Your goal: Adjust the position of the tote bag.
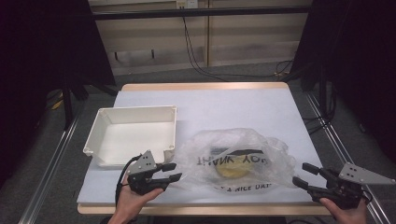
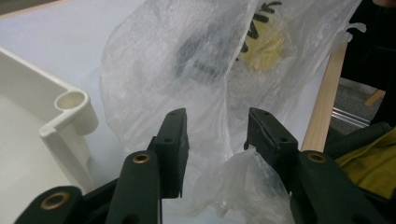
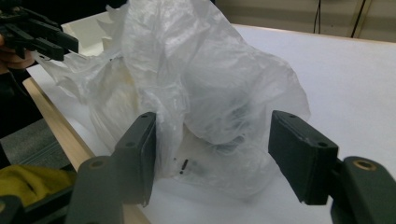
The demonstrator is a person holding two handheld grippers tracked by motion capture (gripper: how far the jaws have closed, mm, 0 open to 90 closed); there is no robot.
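A crumpled clear plastic bag (image 1: 236, 158) with black print lies on the white table cover near the front edge. Something round and yellow (image 1: 232, 171) shows through it. My left gripper (image 1: 172, 171) sits at the bag's left edge, open, and in the left gripper view a fold of the bag (image 2: 219, 140) lies between its jaws. My right gripper (image 1: 303, 175) is at the bag's right edge, open wide, with the bag's bulge (image 3: 210, 126) between its jaws. An empty white tray (image 1: 133, 135) stands left of the bag.
The white tray's corner (image 2: 70, 112) is close beside my left gripper. The table's wooden front edge (image 1: 205, 210) runs just under both hands. Bare white cover (image 1: 224, 105) stretches behind the bag. Cables hang on the floor beyond the table.
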